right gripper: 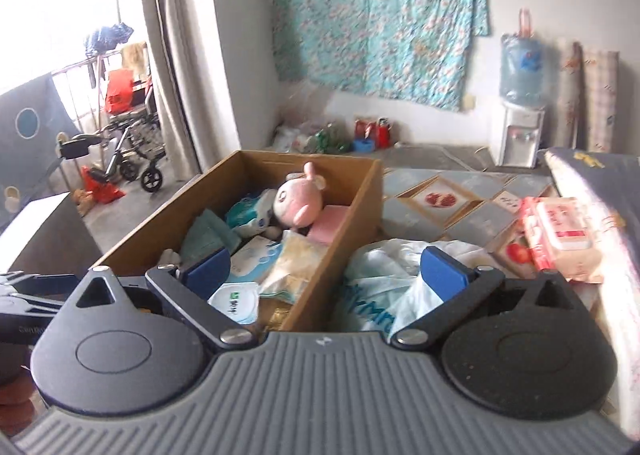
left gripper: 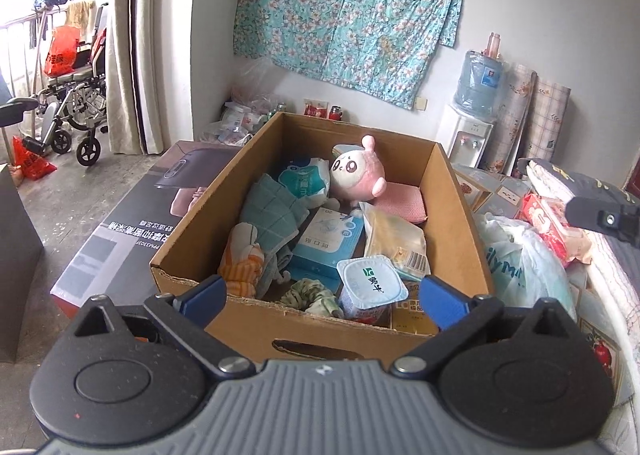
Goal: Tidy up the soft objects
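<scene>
White plastic bag (left gripper: 516, 267) beside cardboard box (left gripper: 452, 191), lettering "ilyM".

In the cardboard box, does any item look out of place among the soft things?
Yes. A sealed yogurt cup lies tilted at the near end of the cardboard box, beside a green scrunchie. It is a hard food container, unlike the pink plush toy and cloths around it.

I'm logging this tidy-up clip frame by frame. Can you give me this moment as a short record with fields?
container: cardboard box, open top
inside: pink plush toy, pink sponge, yogurt cup, teal cloth
outside, right of box: white plastic bag, red wipes pack
left gripper: open, empty
right gripper: open, empty
</scene>
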`<action>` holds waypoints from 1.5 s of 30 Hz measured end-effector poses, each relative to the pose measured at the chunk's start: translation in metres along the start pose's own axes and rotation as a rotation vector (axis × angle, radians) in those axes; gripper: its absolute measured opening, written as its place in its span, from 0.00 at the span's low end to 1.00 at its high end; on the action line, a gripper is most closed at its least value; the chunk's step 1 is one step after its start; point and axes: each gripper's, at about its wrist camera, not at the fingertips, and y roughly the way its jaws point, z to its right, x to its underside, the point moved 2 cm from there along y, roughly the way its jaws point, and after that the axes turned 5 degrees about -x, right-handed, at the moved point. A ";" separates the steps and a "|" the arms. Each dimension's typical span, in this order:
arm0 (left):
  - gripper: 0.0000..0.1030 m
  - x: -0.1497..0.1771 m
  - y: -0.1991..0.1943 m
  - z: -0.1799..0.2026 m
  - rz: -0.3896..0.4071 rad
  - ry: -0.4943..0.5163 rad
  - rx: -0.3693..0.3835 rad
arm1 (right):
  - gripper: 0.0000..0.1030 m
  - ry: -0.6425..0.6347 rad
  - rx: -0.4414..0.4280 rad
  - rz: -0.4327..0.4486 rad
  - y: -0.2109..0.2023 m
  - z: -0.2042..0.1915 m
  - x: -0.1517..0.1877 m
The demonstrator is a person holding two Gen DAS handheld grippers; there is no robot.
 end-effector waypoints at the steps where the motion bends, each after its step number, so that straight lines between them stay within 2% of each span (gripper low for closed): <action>1: 1.00 0.001 -0.003 0.002 -0.005 0.002 -0.009 | 0.99 0.001 0.026 0.007 -0.005 0.002 0.005; 4: 1.00 0.009 -0.014 0.009 0.015 0.027 -0.042 | 0.99 0.018 0.092 0.011 -0.018 0.008 0.020; 6: 1.00 0.013 -0.021 0.014 0.033 0.055 -0.091 | 0.99 0.035 0.141 0.025 -0.026 0.012 0.027; 9: 1.00 0.017 -0.024 0.023 0.021 0.085 -0.140 | 0.99 0.063 0.206 0.057 -0.038 0.020 0.033; 11: 1.00 0.017 -0.024 0.027 0.008 0.097 -0.145 | 0.99 0.078 0.214 0.076 -0.044 0.023 0.032; 15: 1.00 0.015 -0.024 0.030 0.013 0.099 -0.101 | 0.99 0.045 0.259 0.116 -0.058 0.018 0.031; 17: 1.00 0.014 -0.025 0.031 0.032 0.101 -0.096 | 0.99 0.019 0.230 0.101 -0.058 0.013 0.033; 22: 1.00 0.013 -0.015 0.033 -0.012 0.076 -0.088 | 0.99 -0.002 0.147 0.021 -0.048 -0.006 0.041; 27: 1.00 0.014 -0.005 0.036 -0.077 0.070 -0.063 | 0.99 -0.007 0.132 -0.071 -0.028 -0.025 0.048; 33: 1.00 0.017 0.000 0.038 -0.117 0.095 -0.074 | 0.99 0.009 0.135 -0.140 -0.007 -0.031 0.054; 45: 1.00 0.017 0.002 0.029 -0.138 0.094 -0.087 | 0.99 -0.004 0.140 -0.204 0.017 -0.034 0.058</action>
